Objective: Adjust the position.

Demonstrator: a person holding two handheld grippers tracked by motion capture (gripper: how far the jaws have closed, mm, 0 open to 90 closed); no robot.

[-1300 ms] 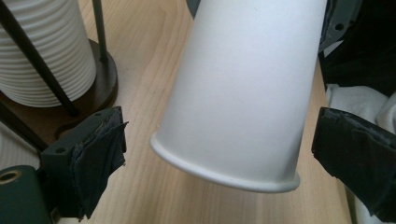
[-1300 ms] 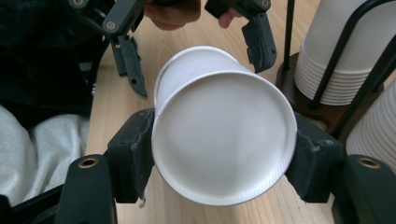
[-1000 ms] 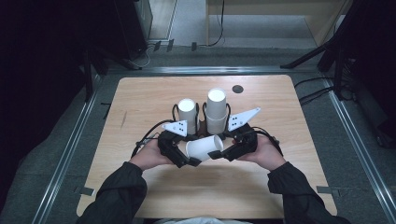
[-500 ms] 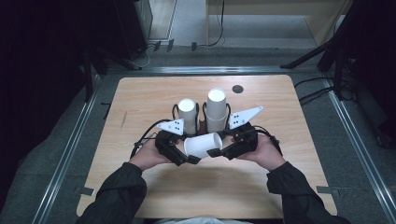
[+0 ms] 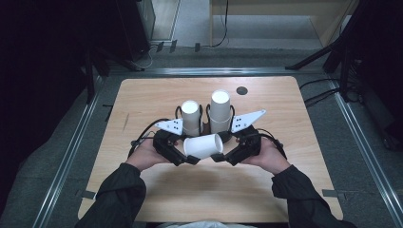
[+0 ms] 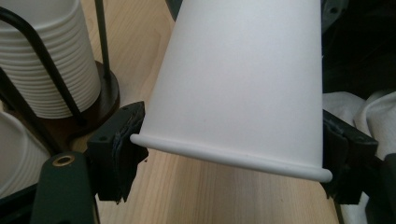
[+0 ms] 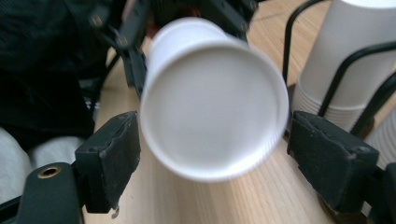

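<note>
Paper cup [image 5: 203, 146] near the tabletop's middle: left gripper [image 5: 183, 154] just clamped its rim end, right gripper [image 5: 223, 156] sprang wide, handover done.

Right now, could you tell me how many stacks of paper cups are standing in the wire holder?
2: the shorter stack on the left and the taller stack on the right, just beyond the single cup. How many cups each holds cannot be told.

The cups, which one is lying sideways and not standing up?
The single cup held between the two hands, in front of the rack. It points sideways above the table, while the left stack and the taller right stack stand upright.
</note>
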